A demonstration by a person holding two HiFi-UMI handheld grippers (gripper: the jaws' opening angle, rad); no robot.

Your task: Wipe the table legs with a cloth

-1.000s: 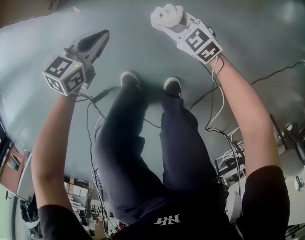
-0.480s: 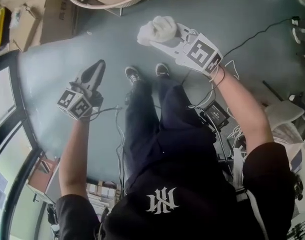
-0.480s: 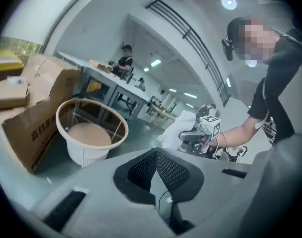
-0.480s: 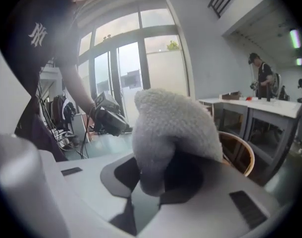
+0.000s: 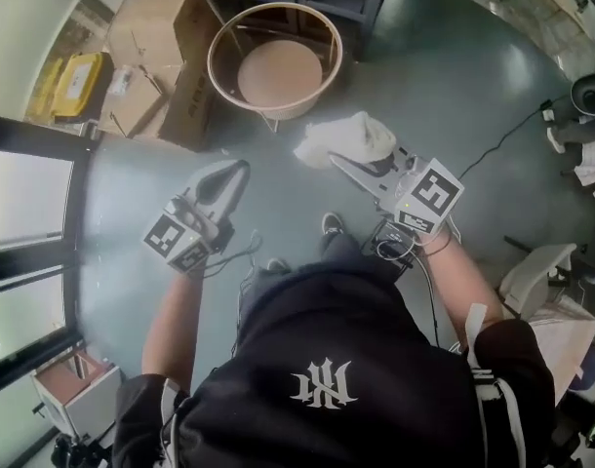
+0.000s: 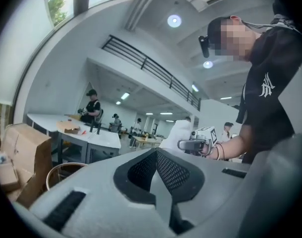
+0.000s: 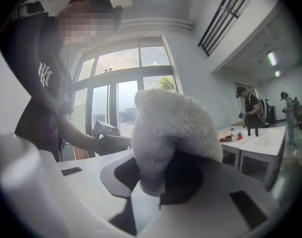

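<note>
In the head view my right gripper point(image 5: 338, 161) is shut on a bunched white cloth point(image 5: 348, 136), held over the grey floor just below a round wooden table with a raised rim point(image 5: 219, 45). The cloth point(image 7: 168, 130) fills the right gripper view, pinched between the jaws of the right gripper point(image 7: 152, 190). My left gripper point(image 5: 237, 172) hovers to the left at about the same height; in the left gripper view it point(image 6: 156, 175) is shut with nothing in it. A thin table leg point(image 5: 270, 122) shows under the rim. Neither gripper touches the table.
Cardboard boxes point(image 5: 146, 61) and a yellow crate point(image 5: 76, 84) stand left of the round table. A glass wall point(image 5: 29, 203) runs along the left. Cables and a black box point(image 5: 395, 234) lie by my feet point(image 5: 330, 224). White desks with people point(image 6: 91, 108) stand farther back.
The head view has swung from bare floor up to the round table and boxes. Both grippers now sit lower in the picture, near the table. The cloth stays held.
</note>
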